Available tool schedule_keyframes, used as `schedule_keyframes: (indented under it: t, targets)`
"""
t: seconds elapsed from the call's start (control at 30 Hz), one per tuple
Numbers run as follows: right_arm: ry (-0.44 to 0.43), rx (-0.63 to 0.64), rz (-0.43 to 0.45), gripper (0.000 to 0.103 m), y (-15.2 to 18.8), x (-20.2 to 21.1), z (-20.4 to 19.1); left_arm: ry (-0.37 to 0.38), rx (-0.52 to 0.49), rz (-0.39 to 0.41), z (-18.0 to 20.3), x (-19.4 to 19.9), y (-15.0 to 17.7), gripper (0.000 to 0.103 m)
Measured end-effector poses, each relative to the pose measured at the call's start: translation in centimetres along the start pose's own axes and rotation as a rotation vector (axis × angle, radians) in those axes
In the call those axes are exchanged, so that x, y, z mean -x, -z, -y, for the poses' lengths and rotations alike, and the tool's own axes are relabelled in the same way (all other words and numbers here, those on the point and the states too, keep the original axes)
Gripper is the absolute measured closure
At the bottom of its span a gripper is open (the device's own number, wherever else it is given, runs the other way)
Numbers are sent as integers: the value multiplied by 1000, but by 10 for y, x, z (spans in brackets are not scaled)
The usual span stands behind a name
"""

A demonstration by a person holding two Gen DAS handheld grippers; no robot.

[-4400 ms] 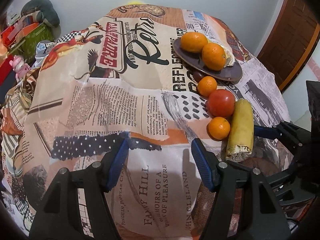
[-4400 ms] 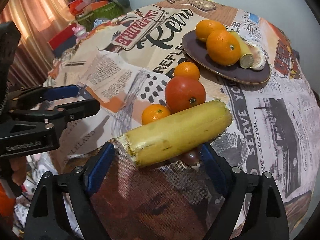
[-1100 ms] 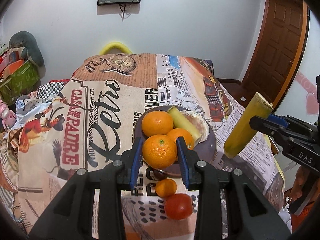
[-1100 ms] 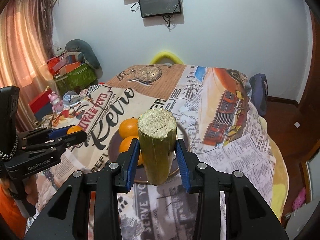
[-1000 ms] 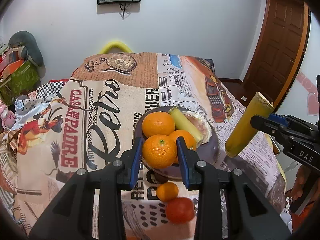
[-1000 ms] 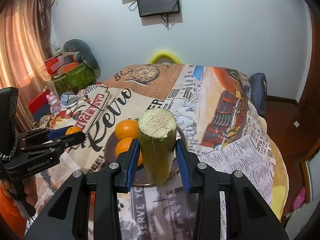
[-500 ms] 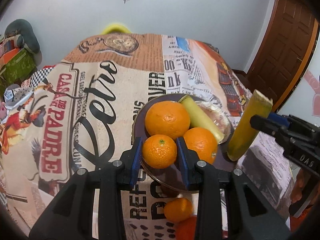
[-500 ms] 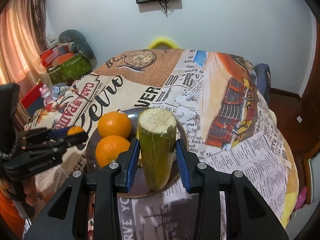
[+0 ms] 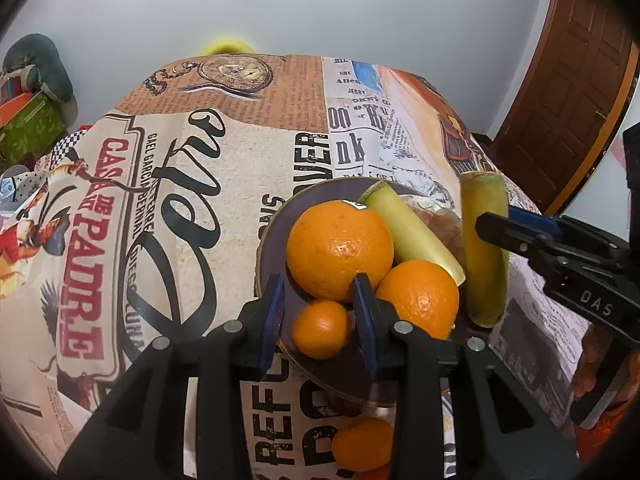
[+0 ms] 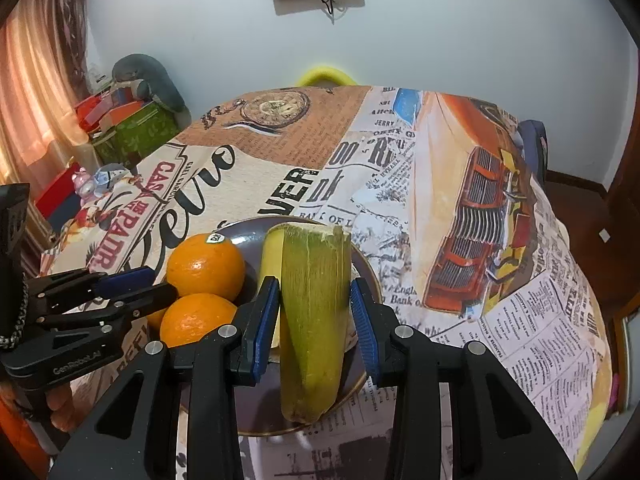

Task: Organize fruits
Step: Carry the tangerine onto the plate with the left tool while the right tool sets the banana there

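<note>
A dark round plate [image 9: 276,216] holds two large oranges [image 9: 340,248], a pale cut stalk [image 9: 408,228] and a husked piece. My left gripper [image 9: 320,316] stands around a small mandarin [image 9: 320,330] that rests on the plate's near part; gaps show beside it. My right gripper [image 10: 314,312] stands around a yellow-green corn-like stalk [image 10: 314,304], upright with its lower end on the plate [image 10: 256,412]; a small gap shows at each pad. The stalk [image 9: 482,248] and right gripper [image 9: 520,236] also show in the left wrist view.
Another mandarin [image 9: 362,444] lies on the newspaper-print tablecloth [image 9: 180,200] just before the plate. Boxes and a soft toy [image 10: 136,120] are stacked to the left of the table. A wooden door [image 9: 572,80] is at the right.
Both grippers lowered toward the plate. The mandarin and the stalk came down onto the plate, and both sets of jaws have spread slightly from them.
</note>
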State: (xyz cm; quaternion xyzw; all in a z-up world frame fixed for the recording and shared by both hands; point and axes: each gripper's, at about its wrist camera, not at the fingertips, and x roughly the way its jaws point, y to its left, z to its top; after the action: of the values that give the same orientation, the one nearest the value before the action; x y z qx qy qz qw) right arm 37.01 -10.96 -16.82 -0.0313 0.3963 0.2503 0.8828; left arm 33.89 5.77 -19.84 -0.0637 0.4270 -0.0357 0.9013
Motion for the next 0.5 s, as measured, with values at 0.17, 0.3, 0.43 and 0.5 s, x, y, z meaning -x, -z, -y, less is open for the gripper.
schedule_keyframes:
  t: [0.17,0.3,0.43,0.5]
  targets:
    - [7,-3,-3,69,2,0,2,-13,-11,-2,3,-1,1,63]
    - [9,-5,-6,69,2,3,3,-13,-11,-1,4,3,1,63]
    - [7,1,-4,69,3,11,1,-19,-13,12,5,14,1,61]
    - [9,12,-2,69,5,18,-3,-22,-15,18,6,20,2,61]
